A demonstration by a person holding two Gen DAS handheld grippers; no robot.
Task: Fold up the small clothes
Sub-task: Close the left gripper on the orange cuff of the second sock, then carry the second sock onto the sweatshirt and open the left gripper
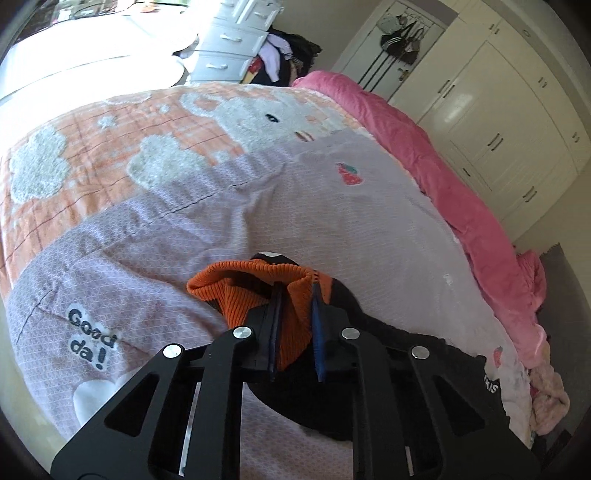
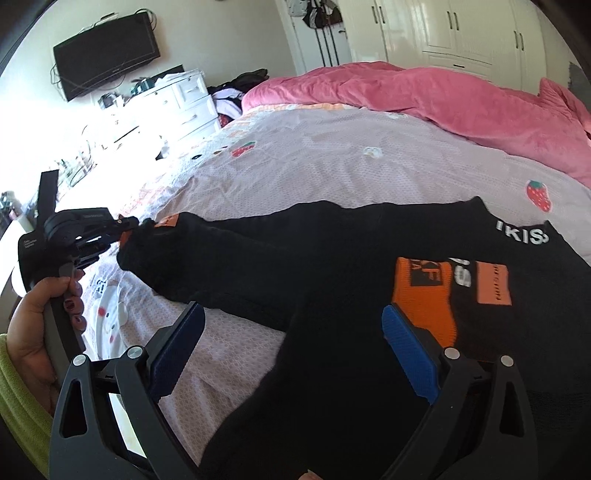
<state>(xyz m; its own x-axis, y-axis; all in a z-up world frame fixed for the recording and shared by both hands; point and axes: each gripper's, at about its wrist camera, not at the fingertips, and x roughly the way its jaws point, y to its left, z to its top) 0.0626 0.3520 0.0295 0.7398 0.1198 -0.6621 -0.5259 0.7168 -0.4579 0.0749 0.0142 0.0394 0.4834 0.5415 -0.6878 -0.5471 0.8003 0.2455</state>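
A small black sweater (image 2: pixel 332 266) with orange patches and white lettering lies spread on the lilac bedspread (image 2: pixel 332 162). My left gripper (image 1: pixel 295 299) is shut on the sweater's orange ribbed cuff (image 1: pixel 258 288), holding the sleeve end stretched out to the left; it also shows in the right wrist view (image 2: pixel 125 227), held by a hand. My right gripper (image 2: pixel 291 325) is open and empty, hovering just above the sweater's body, with its blue pads either side of the black cloth near an orange patch (image 2: pixel 424 291).
A pink duvet (image 2: pixel 424 96) is bunched along the bed's far side. A peach rabbit blanket (image 1: pixel 129 140) covers the bed's far end. White drawers (image 2: pixel 184 99) with piled clothes, a wall television (image 2: pixel 107 51) and white wardrobes (image 2: pixel 461 29) stand beyond.
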